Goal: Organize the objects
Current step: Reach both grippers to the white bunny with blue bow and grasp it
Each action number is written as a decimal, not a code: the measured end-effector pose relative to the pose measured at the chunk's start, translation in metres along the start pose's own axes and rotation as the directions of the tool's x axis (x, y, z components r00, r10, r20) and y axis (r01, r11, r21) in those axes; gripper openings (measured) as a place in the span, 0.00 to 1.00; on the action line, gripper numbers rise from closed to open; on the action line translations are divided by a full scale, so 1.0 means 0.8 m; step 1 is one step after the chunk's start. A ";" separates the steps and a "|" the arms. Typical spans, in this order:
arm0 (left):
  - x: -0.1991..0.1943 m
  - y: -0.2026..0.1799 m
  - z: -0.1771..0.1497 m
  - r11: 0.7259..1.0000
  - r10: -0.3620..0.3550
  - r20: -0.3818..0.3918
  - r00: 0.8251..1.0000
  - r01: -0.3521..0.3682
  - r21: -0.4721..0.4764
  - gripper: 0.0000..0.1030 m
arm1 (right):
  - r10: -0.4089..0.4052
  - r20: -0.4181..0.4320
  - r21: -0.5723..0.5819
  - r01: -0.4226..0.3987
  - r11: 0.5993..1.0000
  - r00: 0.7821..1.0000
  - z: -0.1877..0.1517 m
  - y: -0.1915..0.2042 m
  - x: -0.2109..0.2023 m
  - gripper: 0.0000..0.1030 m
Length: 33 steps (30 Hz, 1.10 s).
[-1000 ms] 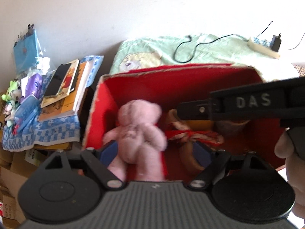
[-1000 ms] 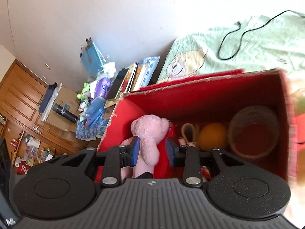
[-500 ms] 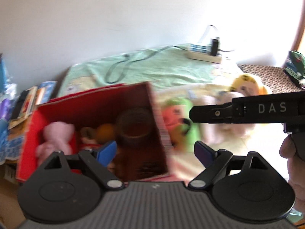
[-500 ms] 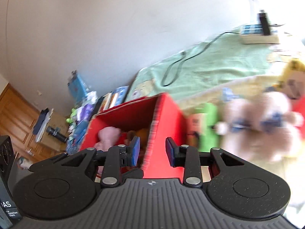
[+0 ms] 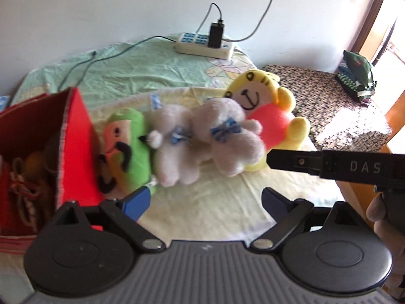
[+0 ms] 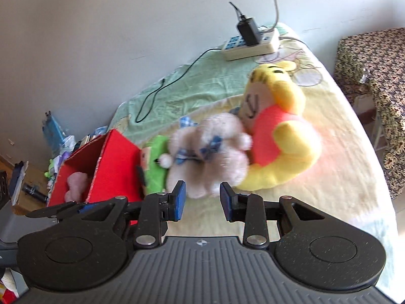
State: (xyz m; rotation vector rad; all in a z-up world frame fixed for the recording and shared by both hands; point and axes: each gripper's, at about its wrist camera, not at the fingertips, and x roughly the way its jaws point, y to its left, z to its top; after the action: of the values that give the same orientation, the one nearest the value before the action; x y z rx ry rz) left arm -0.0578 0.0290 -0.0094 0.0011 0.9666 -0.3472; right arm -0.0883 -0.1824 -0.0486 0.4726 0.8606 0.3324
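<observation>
Soft toys line a bed beside a red box (image 5: 76, 136): green plush (image 5: 126, 144), pale fluffy bear (image 6: 210, 152), yellow bear (image 6: 283, 136); left gripper (image 5: 205, 200) and right gripper (image 6: 202, 200) both gape, empty

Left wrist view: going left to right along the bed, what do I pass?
Red box → green plush → pale bear plush → yellow bear plush → patterned seat.

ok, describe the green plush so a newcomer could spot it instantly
Find the red box on the bed. The green plush lies against its outer wall, next to the pale bears. It alone is bright green, with an orange face and black moustache.
</observation>
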 end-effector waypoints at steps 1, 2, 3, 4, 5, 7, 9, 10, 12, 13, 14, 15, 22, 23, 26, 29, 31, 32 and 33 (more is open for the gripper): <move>0.006 -0.004 0.002 1.000 -0.011 0.002 1.000 0.011 -0.002 0.93 | -0.003 0.001 0.008 0.003 1.000 1.000 0.001 -0.008 0.000 0.33; 0.011 -0.008 0.002 1.000 -0.021 0.007 1.000 0.021 -0.001 0.94 | -0.004 -0.001 0.014 0.004 1.000 1.000 0.002 -0.013 0.002 0.33; 0.016 -0.012 0.003 1.000 -0.026 0.008 1.000 0.026 0.001 0.94 | -0.004 -0.004 0.020 0.004 1.000 1.000 0.004 -0.018 0.004 0.33; 0.022 -0.015 0.003 1.000 -0.027 0.008 1.000 0.027 0.001 0.94 | -0.002 -0.005 0.025 0.002 1.000 1.000 0.007 -0.022 0.007 0.33; 0.028 -0.017 0.004 0.999 -0.034 0.010 0.999 0.034 0.004 0.94 | 0.000 -0.006 0.027 0.000 1.000 1.000 0.009 -0.026 0.010 0.33; 0.042 -0.020 0.006 0.999 -0.048 0.006 0.999 0.048 0.006 0.98 | 0.003 -0.011 0.026 -0.003 1.000 1.000 0.015 -0.030 0.018 0.33; 0.054 -0.019 0.010 0.997 -0.074 0.002 0.997 0.074 -0.008 0.98 | 0.000 -0.017 0.020 0.000 1.000 1.000 0.023 -0.034 0.030 0.33; 0.060 -0.018 0.012 0.996 -0.088 -0.002 0.996 0.088 -0.021 0.98 | -0.003 -0.023 0.018 0.004 1.000 1.000 0.027 -0.035 0.037 0.33; 0.071 -0.013 0.016 0.992 -0.117 0.003 0.993 0.117 -0.046 0.98 | 0.003 -0.035 0.033 -0.002 0.999 0.999 0.033 -0.040 0.049 0.33; 0.077 -0.011 0.018 0.990 -0.128 0.003 0.992 0.128 -0.053 0.98 | 0.018 -0.047 0.047 -0.016 0.999 0.999 0.035 -0.043 0.054 0.33; 0.084 -0.009 0.019 0.990 -0.133 0.000 0.991 0.133 -0.057 0.98 | 0.032 -0.061 0.063 -0.028 0.998 0.998 0.037 -0.046 0.059 0.33; 0.090 -0.008 0.020 0.989 -0.138 -0.002 0.990 0.137 -0.058 0.98 | 0.043 -0.073 0.077 -0.037 0.996 0.996 0.037 -0.047 0.064 0.33; 0.134 0.007 0.027 0.973 -0.216 -0.027 0.976 0.213 -0.091 0.98 | 0.078 -0.131 0.155 -0.058 0.986 0.988 0.039 -0.061 0.089 0.34; 0.137 0.009 0.027 0.969 -0.231 -0.027 0.973 0.227 -0.095 0.98 | 0.087 -0.132 0.171 -0.064 0.983 0.987 0.038 -0.064 0.090 0.34; 0.142 0.009 0.033 0.959 -0.278 -0.027 0.960 0.275 -0.072 0.85 | 0.094 -0.141 0.185 -0.067 0.980 0.986 0.035 -0.065 0.091 0.34; 0.146 0.011 0.036 0.949 -0.311 -0.042 0.950 0.307 -0.076 0.83 | 0.079 -0.137 0.167 -0.055 0.984 0.987 0.034 -0.063 0.086 0.33; 0.144 0.013 0.035 0.943 -0.326 -0.042 0.944 0.322 -0.078 0.81 | 0.088 -0.141 0.178 -0.062 0.982 0.986 0.034 -0.066 0.084 0.31; 0.143 0.013 0.035 0.942 -0.331 -0.045 0.943 0.327 -0.076 0.80 | 0.091 -0.144 0.179 -0.064 0.982 0.985 0.032 -0.065 0.082 0.31; 0.140 0.013 0.033 0.941 -0.334 -0.046 0.941 0.330 -0.072 0.80 | 0.091 -0.147 0.173 -0.065 0.983 0.985 0.030 -0.064 0.079 0.31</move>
State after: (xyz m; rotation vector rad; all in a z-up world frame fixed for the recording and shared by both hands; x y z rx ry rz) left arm 0.0249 0.0026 -0.0861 -0.2135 1.0359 -0.6308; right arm -0.0258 -0.2033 -0.1026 0.6446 1.0275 0.3740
